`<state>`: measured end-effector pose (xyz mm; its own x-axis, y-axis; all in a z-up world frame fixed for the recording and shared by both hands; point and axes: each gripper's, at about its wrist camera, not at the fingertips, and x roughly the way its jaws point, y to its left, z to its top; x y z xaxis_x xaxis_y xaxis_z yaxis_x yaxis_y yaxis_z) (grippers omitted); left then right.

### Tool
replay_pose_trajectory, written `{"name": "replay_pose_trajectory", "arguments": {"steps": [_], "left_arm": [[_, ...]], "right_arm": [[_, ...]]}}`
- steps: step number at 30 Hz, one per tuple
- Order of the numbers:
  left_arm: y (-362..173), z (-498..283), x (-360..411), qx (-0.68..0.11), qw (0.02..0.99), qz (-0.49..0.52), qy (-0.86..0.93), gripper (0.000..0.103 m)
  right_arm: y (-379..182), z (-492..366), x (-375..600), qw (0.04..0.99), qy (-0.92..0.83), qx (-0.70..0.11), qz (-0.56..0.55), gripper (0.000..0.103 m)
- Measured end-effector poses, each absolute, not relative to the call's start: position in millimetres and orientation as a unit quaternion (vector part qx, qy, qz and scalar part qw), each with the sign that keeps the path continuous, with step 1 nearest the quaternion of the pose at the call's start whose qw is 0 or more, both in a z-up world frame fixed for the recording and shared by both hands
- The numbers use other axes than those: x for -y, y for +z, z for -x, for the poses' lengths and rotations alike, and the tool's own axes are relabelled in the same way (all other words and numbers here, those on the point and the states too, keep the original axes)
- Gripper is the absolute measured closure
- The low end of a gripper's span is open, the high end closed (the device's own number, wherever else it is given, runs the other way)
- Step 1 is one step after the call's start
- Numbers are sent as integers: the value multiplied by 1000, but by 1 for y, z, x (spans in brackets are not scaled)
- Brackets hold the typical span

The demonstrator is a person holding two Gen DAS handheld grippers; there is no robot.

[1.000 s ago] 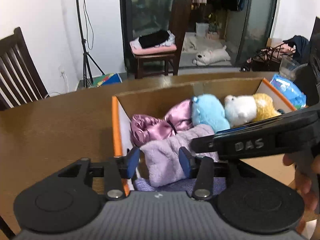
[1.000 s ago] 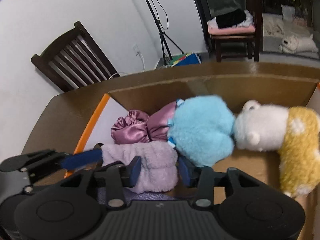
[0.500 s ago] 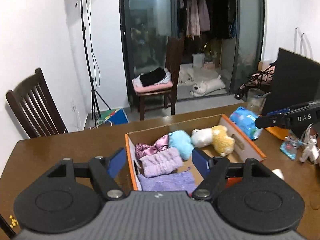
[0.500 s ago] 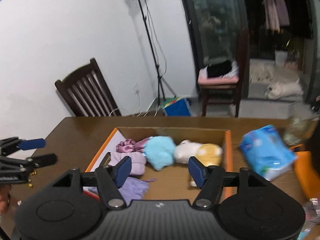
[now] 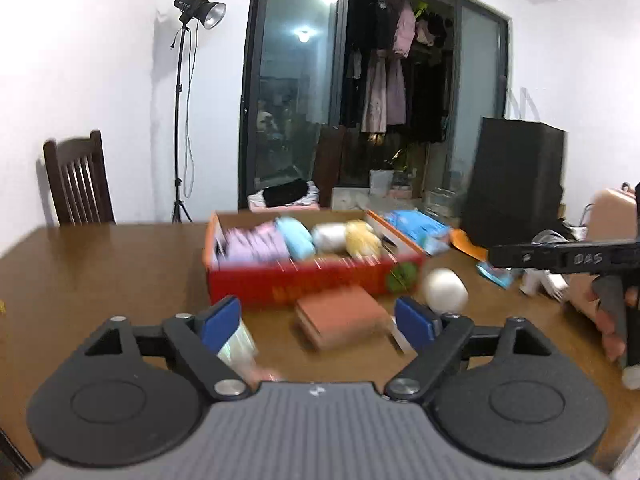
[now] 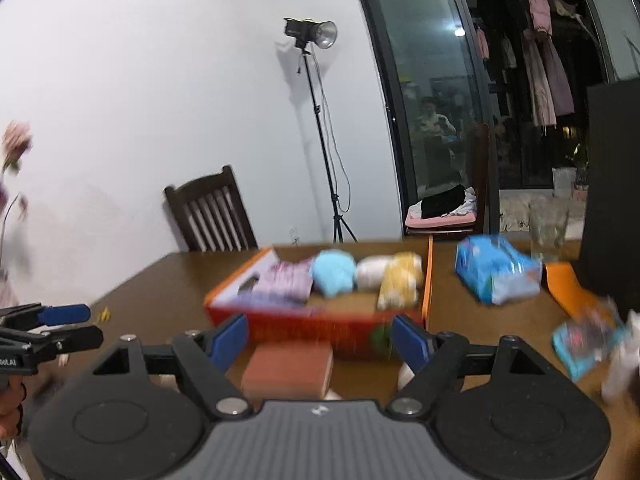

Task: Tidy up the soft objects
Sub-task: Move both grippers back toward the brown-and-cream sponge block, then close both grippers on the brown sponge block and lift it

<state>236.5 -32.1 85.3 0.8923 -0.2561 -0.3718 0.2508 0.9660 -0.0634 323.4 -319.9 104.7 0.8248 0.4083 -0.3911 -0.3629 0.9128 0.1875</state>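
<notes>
A red and orange cardboard box (image 5: 308, 280) (image 6: 320, 328) sits on the brown table. It holds purple cloths (image 5: 256, 242) (image 6: 282, 282), a blue plush (image 5: 296, 238) (image 6: 334, 272), a white plush (image 5: 330, 236) (image 6: 374, 272) and a yellow plush (image 5: 362, 238) (image 6: 400, 280). My left gripper (image 5: 318, 322) is open and empty, pulled back in front of the box. My right gripper (image 6: 320, 340) is open and empty, also back from the box. Both views are motion blurred.
A reddish block (image 5: 342, 316) (image 6: 288, 370) and a white ball (image 5: 444, 290) lie in front of the box. A blue packet (image 6: 498, 274) (image 5: 416, 228), an orange item (image 6: 562, 286) and a black box (image 5: 516, 182) stand to the right. Wooden chairs (image 5: 78, 182) are behind the table.
Both grippers have opened wide and pulled back and up from inside the box. The box with the soft things now lies farther away in both views.
</notes>
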Motion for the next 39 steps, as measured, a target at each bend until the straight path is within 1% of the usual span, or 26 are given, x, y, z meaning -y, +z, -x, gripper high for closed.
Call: {"name": "replay_pose_trajectory", "arguments": {"steps": [4, 7, 8, 9, 10, 11, 12, 14, 20, 22, 23, 24, 26, 28, 30, 31, 32, 33, 35, 37, 38, 39], "left_arm": [[48, -203, 39, -231, 962, 25, -141, 13], [35, -193, 40, -251, 959, 11, -129, 13], [33, -194, 40, -256, 958, 12, -124, 13], [32, -195, 39, -257, 958, 15, -125, 13], [32, -197, 38, -255, 959, 17, -127, 13], [32, -198, 39, -252, 959, 17, -129, 13], [32, -199, 40, -249, 959, 16, -133, 13], [31, -202, 43, -248, 959, 16, -139, 13], [18, -216, 46, -269, 954, 21, -132, 13], [18, -224, 43, -268, 954, 28, -131, 13], [19, -230, 43, -267, 954, 32, -133, 13], [20, -237, 43, -265, 954, 37, -136, 13], [24, -256, 41, -259, 954, 55, -143, 13], [29, -284, 41, -255, 952, 72, -152, 19], [33, -320, 46, -266, 948, 78, -155, 32], [32, -340, 47, -274, 945, 80, -157, 34], [30, -359, 48, -284, 943, 84, -154, 40], [27, -378, 49, -296, 940, 88, -147, 44], [18, -415, 49, -321, 933, 98, -132, 48], [8, -436, 47, -334, 927, 113, -131, 51], [2, -443, 46, -347, 920, 126, -133, 59], [-3, -444, 42, -350, 915, 146, -139, 65]], "right_arm": [[60, -268, 318, 954, 192, -226, -50, 24], [34, -240, 317, 941, 215, -249, -83, 26], [27, -234, 315, 937, 224, -254, -92, 30], [21, -230, 312, 932, 233, -260, -97, 40], [18, -229, 308, 930, 236, -263, -97, 46], [14, -225, 303, 930, 236, -265, -94, 54], [12, -225, 298, 930, 236, -267, -91, 60], [6, -221, 289, 927, 244, -273, -87, 63], [-6, -232, 271, 920, 249, -292, -84, 65], [-5, -236, 270, 937, 202, -273, -79, 59], [-4, -238, 271, 947, 174, -259, -74, 52], [-1, -240, 273, 955, 150, -243, -75, 50], [5, -247, 279, 960, 131, -229, -88, 51], [16, -257, 283, 962, 142, -208, -108, 51], [30, -278, 278, 960, 169, -204, -92, 53], [35, -292, 275, 958, 182, -204, -89, 53], [39, -309, 273, 954, 196, -208, -89, 53], [41, -328, 270, 950, 205, -217, -93, 53], [39, -364, 265, 940, 214, -247, -95, 54], [32, -404, 258, 934, 209, -274, -91, 56], [26, -418, 257, 931, 206, -288, -91, 56], [20, -430, 254, 926, 207, -301, -97, 59]]}}
